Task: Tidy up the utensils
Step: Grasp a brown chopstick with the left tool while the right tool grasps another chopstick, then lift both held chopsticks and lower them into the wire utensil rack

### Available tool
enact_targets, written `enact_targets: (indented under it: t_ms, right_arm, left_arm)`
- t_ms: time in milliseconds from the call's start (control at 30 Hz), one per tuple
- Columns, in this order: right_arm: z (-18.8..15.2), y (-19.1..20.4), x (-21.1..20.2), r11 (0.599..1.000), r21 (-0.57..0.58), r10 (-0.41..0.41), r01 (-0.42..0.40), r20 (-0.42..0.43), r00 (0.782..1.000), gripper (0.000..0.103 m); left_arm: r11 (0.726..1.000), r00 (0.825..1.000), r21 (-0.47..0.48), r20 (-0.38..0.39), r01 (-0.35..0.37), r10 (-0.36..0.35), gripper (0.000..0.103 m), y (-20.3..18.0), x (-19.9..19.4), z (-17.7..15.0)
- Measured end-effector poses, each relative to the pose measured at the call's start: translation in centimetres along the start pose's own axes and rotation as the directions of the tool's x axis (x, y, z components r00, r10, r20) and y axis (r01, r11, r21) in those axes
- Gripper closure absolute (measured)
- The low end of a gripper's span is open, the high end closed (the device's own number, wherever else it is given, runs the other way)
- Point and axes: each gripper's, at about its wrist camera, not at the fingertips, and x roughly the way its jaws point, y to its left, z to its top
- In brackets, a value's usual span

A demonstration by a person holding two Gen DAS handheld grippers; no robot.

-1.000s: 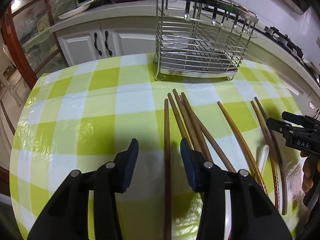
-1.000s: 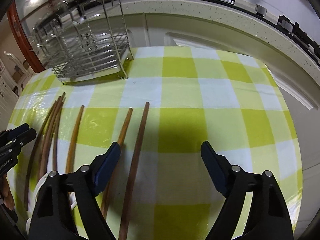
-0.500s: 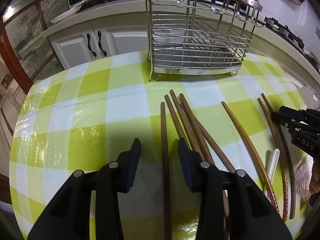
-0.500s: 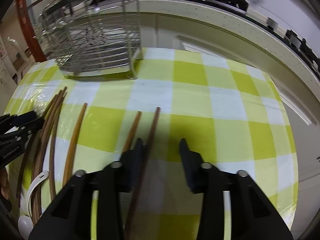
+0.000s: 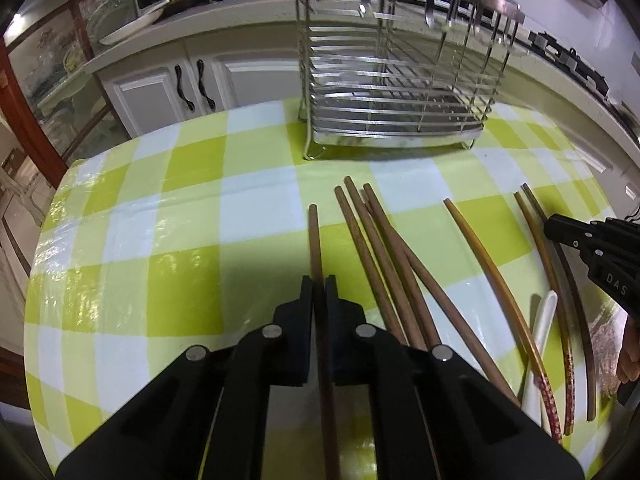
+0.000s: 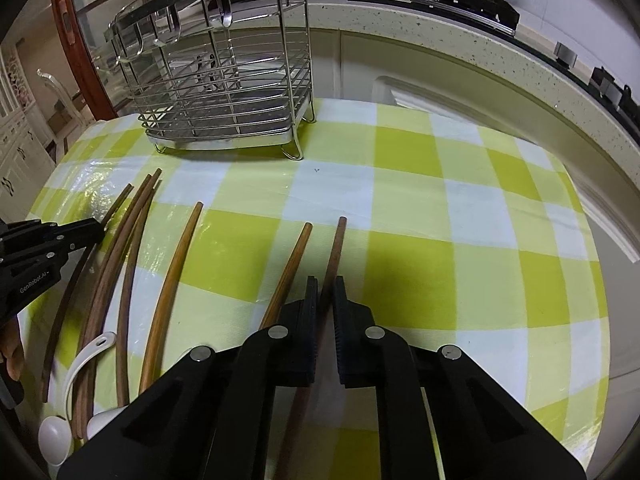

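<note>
Several wooden chopsticks lie on a green-and-white checked tablecloth (image 5: pixel 192 216). My left gripper (image 5: pixel 319 282) is shut on the leftmost dark brown chopstick (image 5: pixel 315 240), which points toward a wire utensil rack (image 5: pixel 396 88). My right gripper (image 6: pixel 326 282) is shut on the rightmost dark chopstick (image 6: pixel 336 244); a lighter chopstick (image 6: pixel 294 264) lies just left of it. The rack (image 6: pixel 224 92) stands at the far left in the right wrist view. Each gripper shows at the edge of the other's view: the right gripper (image 5: pixel 592 248) and the left gripper (image 6: pixel 48 240).
A bundle of brown chopsticks (image 5: pixel 384 256) and a tan one (image 5: pixel 484 264) lie between the grippers. White spoons (image 6: pixel 86 354) lie near the table's front edge. A kitchen counter (image 6: pixel 460 36) and cabinets (image 5: pixel 168 88) run behind the table.
Both grippers have moved forward and closed, the left on the leftmost chopstick and the right on the rightmost one. The rack looks nearer.
</note>
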Motion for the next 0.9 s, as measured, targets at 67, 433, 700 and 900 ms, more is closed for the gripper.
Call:
enact_targets:
  t_ms: [67,433,700,900]
  right_arm:
    - [0.1,-0.2,-0.9,1.0,0.012,0.005,-0.005,0.021,1.0,0.094]
    - [1.1,0.3,-9.4,1.0,0.002,0.024,-0.025,0.189,0.982,0.094]
    - [1.5,0.6,-15.0,0.999,-0.015,0.036,-0.033,0.287,0.957,0.094]
    - [1.5,0.9,-17.4,0.999,-0.02,0.036,-0.031,0.335,0.941,0.095]
  left_arm:
    - [1.0,1.0,-0.012,0.025,0.001,0.0,0.097,0.4,-1.2,0.0]
    - [0.999,0.985,-0.032,0.17,-0.029,0.034,0.097,0.9,-9.3,0.2]
    - [0.998,0.966,-0.04,0.253,-0.046,0.055,0.097,0.3,-14.4,-0.4]
    - [0.998,0.949,-0.042,0.311,-0.048,0.059,0.097,0.0,-17.3,-0.4]
